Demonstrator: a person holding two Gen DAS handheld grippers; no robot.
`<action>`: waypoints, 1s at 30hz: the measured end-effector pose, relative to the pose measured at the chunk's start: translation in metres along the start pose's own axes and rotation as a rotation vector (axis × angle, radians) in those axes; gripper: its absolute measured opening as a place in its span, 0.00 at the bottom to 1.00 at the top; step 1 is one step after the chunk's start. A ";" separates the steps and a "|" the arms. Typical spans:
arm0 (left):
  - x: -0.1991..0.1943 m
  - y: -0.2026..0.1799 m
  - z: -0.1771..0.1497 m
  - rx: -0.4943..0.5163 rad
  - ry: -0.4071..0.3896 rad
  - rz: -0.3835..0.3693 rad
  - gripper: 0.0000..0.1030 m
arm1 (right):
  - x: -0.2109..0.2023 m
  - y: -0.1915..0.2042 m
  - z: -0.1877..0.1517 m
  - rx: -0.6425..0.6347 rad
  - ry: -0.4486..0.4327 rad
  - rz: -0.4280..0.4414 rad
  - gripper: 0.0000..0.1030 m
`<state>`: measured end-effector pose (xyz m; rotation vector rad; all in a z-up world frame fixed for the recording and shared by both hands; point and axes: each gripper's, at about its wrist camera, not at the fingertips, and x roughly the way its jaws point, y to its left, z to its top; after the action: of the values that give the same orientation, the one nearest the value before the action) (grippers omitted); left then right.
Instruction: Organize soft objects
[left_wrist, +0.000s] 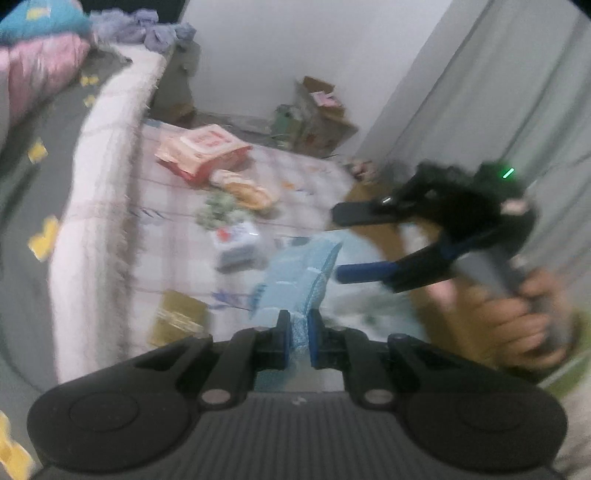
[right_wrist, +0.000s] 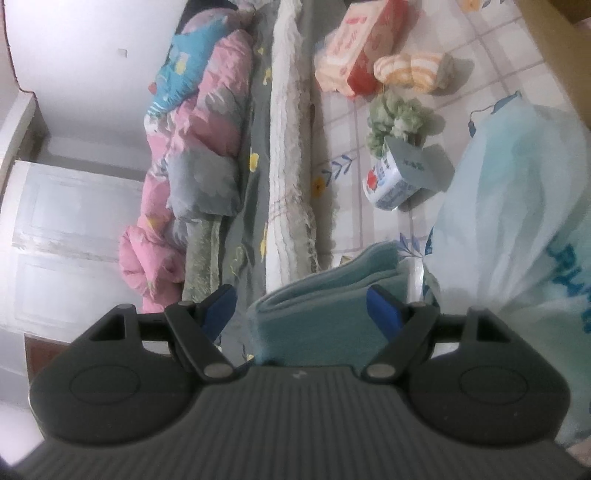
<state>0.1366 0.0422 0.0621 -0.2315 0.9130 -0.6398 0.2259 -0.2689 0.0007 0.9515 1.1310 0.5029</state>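
The left tool (left_wrist: 297, 334) is squeezed tight on a light blue cloth (left_wrist: 299, 273). The cloth sticks up between its two blue pads (left_wrist: 283, 339) and spreads out above them, over the checked sheet (left_wrist: 177, 229) that covers the floor. This picture is blurry, so small things are hard to make out.

The right tool (left_wrist: 338, 245) shows in the same picture, off to the right. A hand (left_wrist: 524, 317) grips its handle. Its two fingers (left_wrist: 364, 271) stand far apart, and nothing is pressed between them.

In the right tool's own camera, its blue pads (right_wrist: 382, 308) stand wide too. A folded blue-green towel (right_wrist: 325, 306) lies between them, but the pads do not squeeze it. I cannot tell if one pad touches the towel's edge. Just to the right of the towel is a big pale plastic bag (right_wrist: 517, 206) with blue letters.

On the checked sheet, farther away, lie more things. There is a red and cream packet (right_wrist: 354, 48), and right beside it a rolled orange and white striped cloth (right_wrist: 413, 68). Near them sits a fluffy green bundle (right_wrist: 397, 118), touching a small white box with red and blue print (right_wrist: 391, 181).

A rolled white fuzzy blanket (right_wrist: 291, 147) runs along the edge of the sheet. On its other side is a grey bed sheet with yellow flowers (right_wrist: 255, 206), and on that a puffy pink quilt (right_wrist: 181, 155) and a bright blue pillow (right_wrist: 188, 62).
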 end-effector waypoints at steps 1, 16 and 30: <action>-0.004 0.004 -0.003 -0.047 0.010 -0.054 0.10 | -0.002 0.000 -0.002 0.001 0.000 0.006 0.76; 0.048 0.052 -0.045 -0.003 0.097 0.331 0.10 | 0.013 -0.004 -0.025 -0.010 0.063 -0.020 0.76; 0.085 -0.010 -0.087 0.271 0.133 0.310 0.23 | 0.066 0.010 -0.054 -0.071 0.240 -0.039 0.76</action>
<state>0.1010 -0.0104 -0.0423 0.1951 0.9542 -0.4868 0.2026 -0.1930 -0.0317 0.8210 1.3361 0.6334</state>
